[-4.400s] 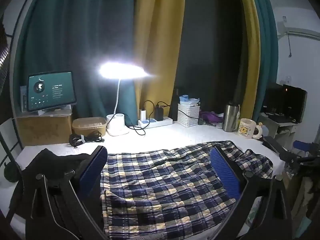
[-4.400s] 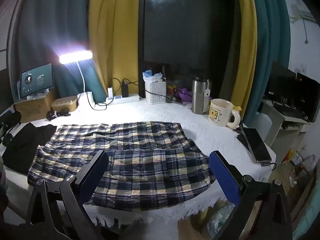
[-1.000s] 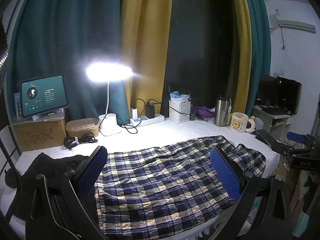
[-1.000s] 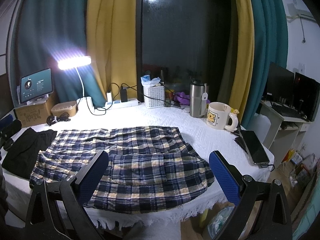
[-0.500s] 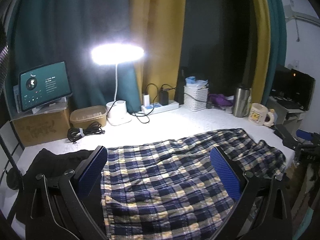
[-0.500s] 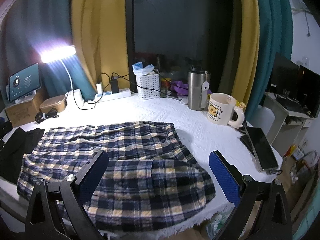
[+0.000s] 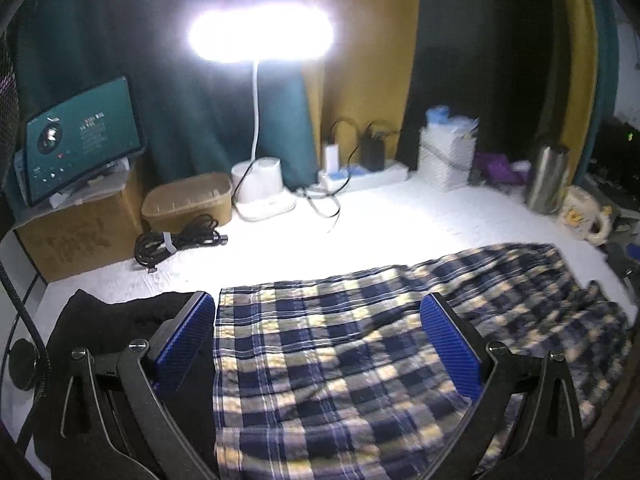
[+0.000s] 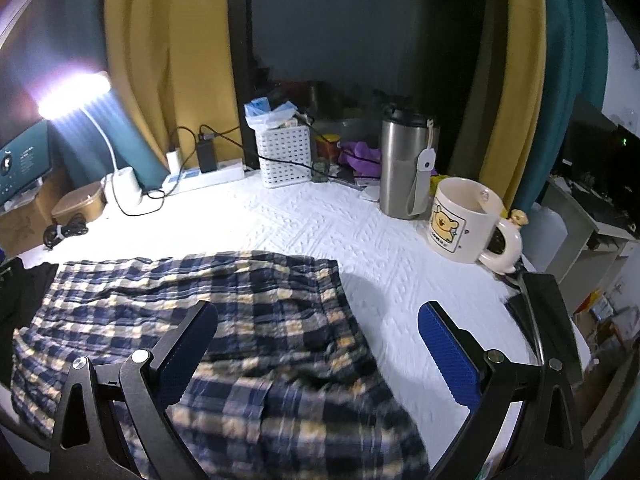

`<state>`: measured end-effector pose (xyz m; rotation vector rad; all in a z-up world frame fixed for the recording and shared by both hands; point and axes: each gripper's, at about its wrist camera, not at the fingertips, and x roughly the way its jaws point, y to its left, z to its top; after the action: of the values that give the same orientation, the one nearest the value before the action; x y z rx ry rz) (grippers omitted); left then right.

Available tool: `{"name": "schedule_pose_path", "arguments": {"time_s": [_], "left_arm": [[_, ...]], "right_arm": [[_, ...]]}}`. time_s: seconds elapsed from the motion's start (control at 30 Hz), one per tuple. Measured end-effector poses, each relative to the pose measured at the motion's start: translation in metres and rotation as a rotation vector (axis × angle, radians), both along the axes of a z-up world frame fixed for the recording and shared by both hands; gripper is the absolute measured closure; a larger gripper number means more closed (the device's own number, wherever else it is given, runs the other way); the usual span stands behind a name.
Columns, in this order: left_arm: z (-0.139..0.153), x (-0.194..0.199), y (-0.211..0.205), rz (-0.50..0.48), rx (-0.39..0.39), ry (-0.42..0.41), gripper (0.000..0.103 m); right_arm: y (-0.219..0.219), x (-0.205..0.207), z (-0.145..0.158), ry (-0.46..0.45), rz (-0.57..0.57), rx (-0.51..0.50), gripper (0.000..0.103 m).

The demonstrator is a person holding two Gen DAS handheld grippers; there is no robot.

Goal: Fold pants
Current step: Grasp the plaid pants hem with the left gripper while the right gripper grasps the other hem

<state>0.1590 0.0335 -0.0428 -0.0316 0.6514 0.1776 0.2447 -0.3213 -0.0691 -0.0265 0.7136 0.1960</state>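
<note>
— Curtains of teal and yellow hang behind a white-covered table (image 8: pixel 320 220) lit by a lamp (image 7: pixel 260 34). So where are the pants?

— Plaid pants (image 7: pixel 360 360) lie spread across the near part of the table, on my side of the lamp. From my left fingers (image 7: pixel 316 348) I see them running from a black cloth (image 7: pixel 112 320) at one end toward the mug (image 8: pixel 464 216) at the other. From my right fingers (image 8: pixel 316 352) I see their mug-side end, stopping well short of the mug, with bare cloth between.

— Are you holding anything?

— No. Both pairs are spread wide and empty. The left pair hangs over the pants' end nearest the black cloth; the right pair straddles the end toward the mug, one pad above plaid, the other above bare table.

— How far along are you?

— I judge one fold is in: the pants look like a single broad band, as if one leg lies over the other, though I cannot be sure from here. A ridge crosses the fabric and the mug-side end is rumpled. The near edge is blurred.

— What's left?

— Folding end to end, probably more than once, then smoothing. The fabric looks thin and limp, so I expect it to sag and shift when lifted by its corners.
</note>
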Motion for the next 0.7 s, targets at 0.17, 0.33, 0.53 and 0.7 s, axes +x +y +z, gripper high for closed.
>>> {"name": "schedule_pose_path", "arguments": {"time_s": [0.17,0.33,0.53,0.7], "left_arm": [[-0.022,0.029,0.020,0.029,0.009,0.085,0.002],[-0.040,0.053,0.043,0.040,0.004,0.154,0.002],[-0.058,0.077,0.060,0.030,0.004,0.226,0.002],[-0.073,0.094,0.075,-0.010,-0.051,0.274,0.002]], "right_arm": [[-0.002,0.036,-0.014,0.044,0.002,0.009,0.002],[-0.005,0.069,-0.027,0.087,0.016,0.034,0.002],[-0.004,0.104,-0.039,0.144,0.076,0.080,0.002],[0.002,0.132,-0.058,0.229,0.107,0.107,0.009]]}}
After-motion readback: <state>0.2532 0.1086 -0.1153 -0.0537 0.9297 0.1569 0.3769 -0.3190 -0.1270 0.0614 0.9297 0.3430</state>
